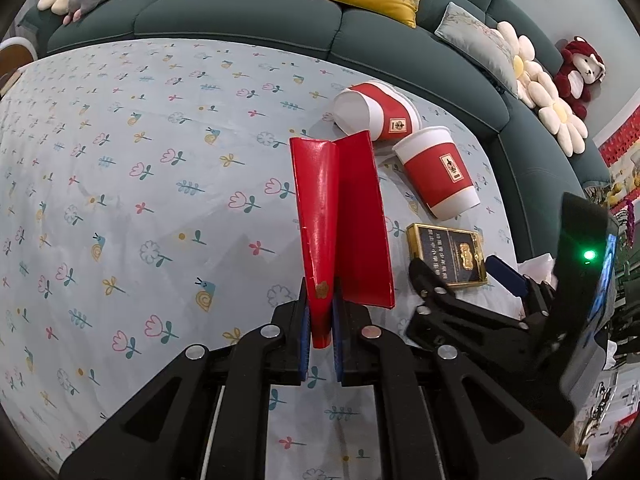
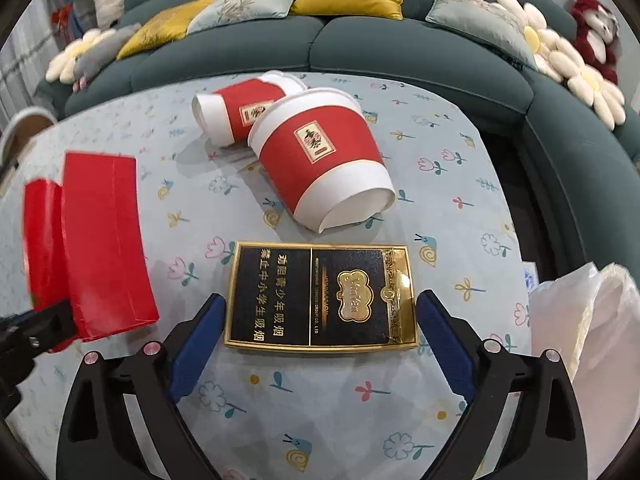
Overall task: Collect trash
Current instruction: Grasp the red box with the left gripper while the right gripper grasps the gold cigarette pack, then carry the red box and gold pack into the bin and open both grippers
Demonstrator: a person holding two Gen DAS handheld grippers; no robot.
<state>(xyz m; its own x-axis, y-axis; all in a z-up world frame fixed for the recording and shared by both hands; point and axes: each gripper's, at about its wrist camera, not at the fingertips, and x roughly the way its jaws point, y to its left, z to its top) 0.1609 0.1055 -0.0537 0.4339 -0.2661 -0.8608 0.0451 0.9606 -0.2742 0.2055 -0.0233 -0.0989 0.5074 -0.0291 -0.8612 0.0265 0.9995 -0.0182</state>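
My left gripper is shut on the near end of a flattened red carton, which it holds over the flowered tablecloth; the carton also shows in the right wrist view. My right gripper is open, its blue pads on either side of a black and gold cigarette pack that lies flat; the pack also shows in the left wrist view. Two red and white paper cups lie on their sides just beyond the pack.
A white plastic bag hangs at the table's right edge. A dark green sofa with yellow and pale cushions curves around the far side. Plush flowers and a red toy bear sit on its back.
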